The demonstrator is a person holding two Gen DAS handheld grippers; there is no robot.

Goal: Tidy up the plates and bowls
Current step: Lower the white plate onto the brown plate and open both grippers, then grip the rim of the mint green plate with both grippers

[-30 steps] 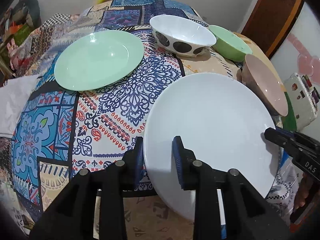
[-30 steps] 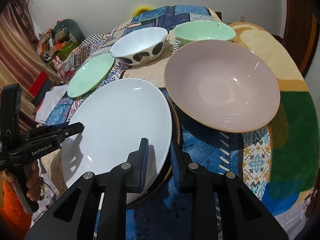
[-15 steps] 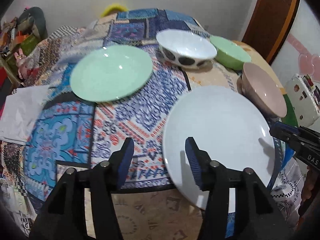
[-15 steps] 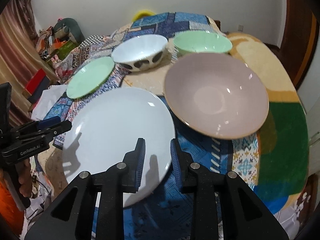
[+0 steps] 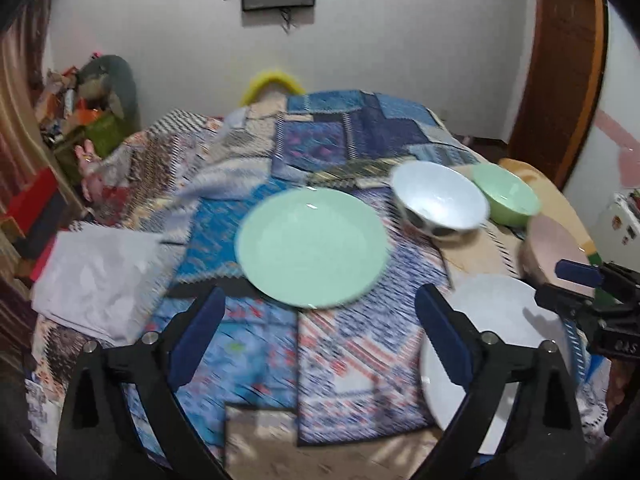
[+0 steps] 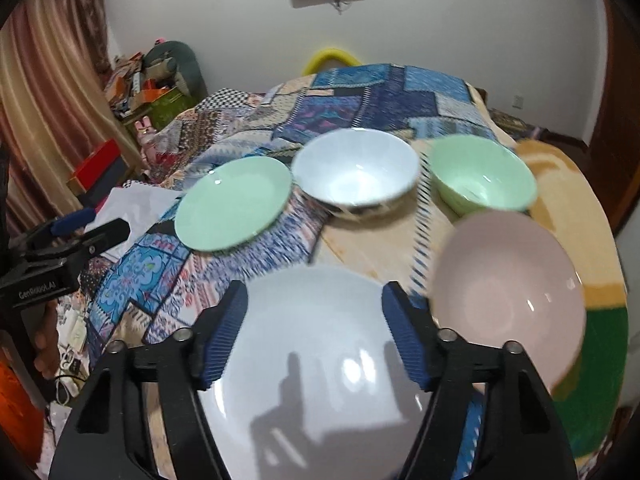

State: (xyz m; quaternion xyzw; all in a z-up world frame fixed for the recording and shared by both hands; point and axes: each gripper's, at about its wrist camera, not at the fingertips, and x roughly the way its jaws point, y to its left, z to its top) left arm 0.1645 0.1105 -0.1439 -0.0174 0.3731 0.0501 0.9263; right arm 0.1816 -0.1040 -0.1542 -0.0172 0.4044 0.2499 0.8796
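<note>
Released the white plate [image 6: 312, 364] a moment earlier: clamped at its near rim by both claws a second before, now lying flat and free on the patterned cloth [image 5: 360, 344]. Left gripper [image 5: 320, 336], jaws just been opening, stood spread wide with nothing between them but cloth; sat at lower centre of the left view, white plate off at lower right behind its right finger. Right gripper [image 6: 314, 336], jaws also just been opening, stood about half spread, empty, hovering over the white plate's near half at lower centre of the right view; plate seen between and beyond the pads, not touched by them. Just right of the white plate, the pink bowl [image 6: 508, 300], at right of frame. Farther up, at centre left, the green plate [image 6: 234, 204], well apart from the white one. Beyond it, at upper centre, the white spotted bowl [image 6: 356, 172], and beside it on the right the green bowl [image 6: 484, 174].
</note>
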